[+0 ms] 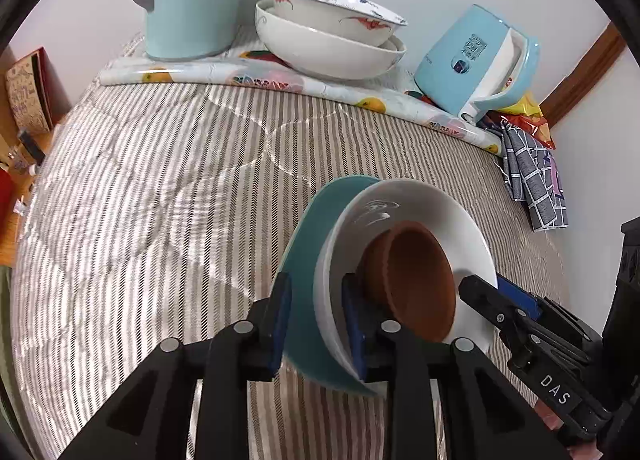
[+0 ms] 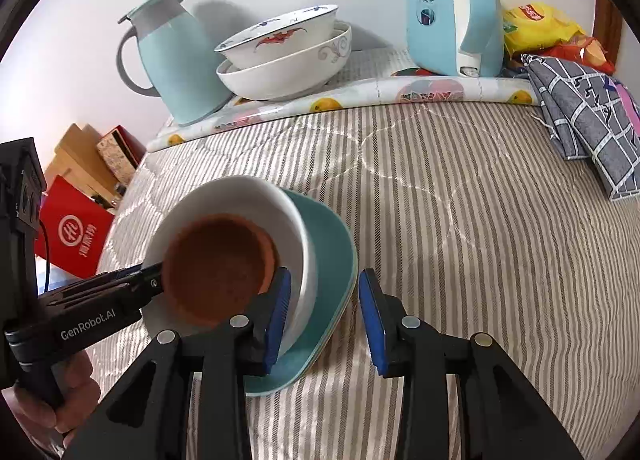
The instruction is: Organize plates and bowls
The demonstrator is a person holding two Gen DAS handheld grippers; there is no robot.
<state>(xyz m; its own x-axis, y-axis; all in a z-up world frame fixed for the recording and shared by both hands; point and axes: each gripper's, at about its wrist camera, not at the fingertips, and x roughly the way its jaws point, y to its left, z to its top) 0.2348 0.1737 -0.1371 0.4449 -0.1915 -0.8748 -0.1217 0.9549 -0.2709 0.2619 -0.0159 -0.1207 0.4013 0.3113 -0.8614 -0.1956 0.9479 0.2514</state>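
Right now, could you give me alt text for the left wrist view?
The left gripper clamps the rims of a teal plate and white bowl nesting a brown bowl, tilted above a striped quilt. Beyond, stacked white bowls sit between a pale blue jug and kettle.

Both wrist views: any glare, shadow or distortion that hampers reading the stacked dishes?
Left wrist view: fisheye bends the mat edge; a small glare streak sits on the white bowl; focus is sharp. Right wrist view: black corner vignetting; the thermos throws a soft shadow on the wall; the brown bowl is evenly lit and readable.
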